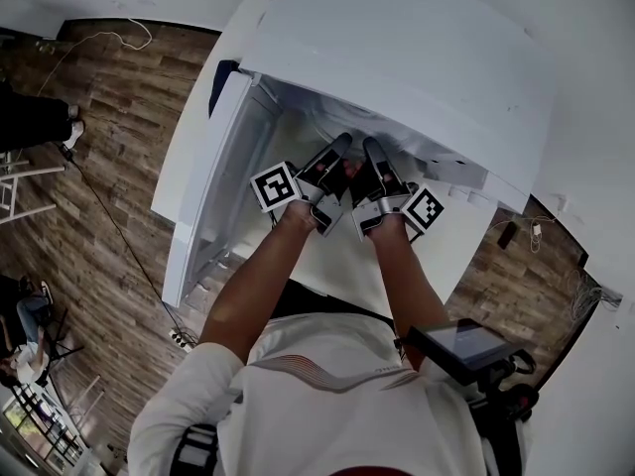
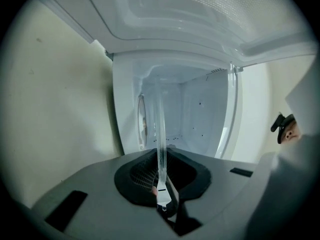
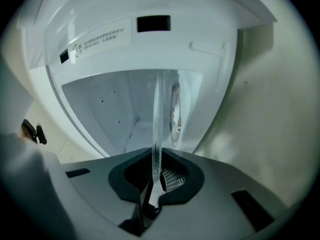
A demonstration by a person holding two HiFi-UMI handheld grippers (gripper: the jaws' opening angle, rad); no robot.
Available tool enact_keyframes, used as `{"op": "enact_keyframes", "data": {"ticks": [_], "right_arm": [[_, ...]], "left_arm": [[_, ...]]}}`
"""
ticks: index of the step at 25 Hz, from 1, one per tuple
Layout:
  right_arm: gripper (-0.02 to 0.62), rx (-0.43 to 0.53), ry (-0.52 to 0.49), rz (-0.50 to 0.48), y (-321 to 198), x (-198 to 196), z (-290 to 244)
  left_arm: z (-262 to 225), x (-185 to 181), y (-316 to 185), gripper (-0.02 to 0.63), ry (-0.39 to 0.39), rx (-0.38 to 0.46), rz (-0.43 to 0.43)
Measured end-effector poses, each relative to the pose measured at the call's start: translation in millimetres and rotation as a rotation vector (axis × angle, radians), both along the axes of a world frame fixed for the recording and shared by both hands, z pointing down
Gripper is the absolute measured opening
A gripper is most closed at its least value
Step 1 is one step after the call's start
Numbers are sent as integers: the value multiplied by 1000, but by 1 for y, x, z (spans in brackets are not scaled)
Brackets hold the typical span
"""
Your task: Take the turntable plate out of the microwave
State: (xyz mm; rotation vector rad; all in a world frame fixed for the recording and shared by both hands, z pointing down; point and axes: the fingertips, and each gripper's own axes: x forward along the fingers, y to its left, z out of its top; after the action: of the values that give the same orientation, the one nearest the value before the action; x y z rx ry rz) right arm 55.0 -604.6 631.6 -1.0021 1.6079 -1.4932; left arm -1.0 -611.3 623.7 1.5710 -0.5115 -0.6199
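The clear glass turntable plate (image 2: 160, 129) shows edge-on as a thin upright strip in the left gripper view, in front of the open white microwave cavity (image 2: 200, 114). My left gripper (image 2: 161, 184) is shut on its rim. In the right gripper view the same plate (image 3: 157, 119) runs up from between the jaws, and my right gripper (image 3: 154, 181) is shut on its rim too. In the head view the left gripper (image 1: 339, 150) and the right gripper (image 1: 373, 153) reach side by side into the microwave (image 1: 397, 58) mouth. The plate itself is hard to make out there.
The microwave door (image 1: 213, 181) hangs open to the left of my left arm. The microwave stands on a white counter (image 1: 451, 241). The wood floor (image 1: 109, 147) carries a cable (image 1: 99, 201), and a person's leg (image 1: 35, 117) shows at the far left.
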Motion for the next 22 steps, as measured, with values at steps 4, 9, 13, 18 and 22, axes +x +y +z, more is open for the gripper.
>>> {"op": "enact_keyframes", "data": {"ticks": [4,9,13,18,22], "right_arm": [[31,22,3,-15,4,-4,-18],[31,17,5,-46,24,-4,-33],[31,13,-6,-94,39,-8,-45],[31,36,4,-162,86,-14,-59],[31,33,6,-214,118,-18,-65]], "left_arm": [[-17,-4,6,48,8,13,-18],[-33,-4,27,48,22,7,-43],[-47,-7,44,48,29,5,-83],[-60,-14,95,49,21,18,-145],[-67,-18,130,49,25,17,-196]]}}
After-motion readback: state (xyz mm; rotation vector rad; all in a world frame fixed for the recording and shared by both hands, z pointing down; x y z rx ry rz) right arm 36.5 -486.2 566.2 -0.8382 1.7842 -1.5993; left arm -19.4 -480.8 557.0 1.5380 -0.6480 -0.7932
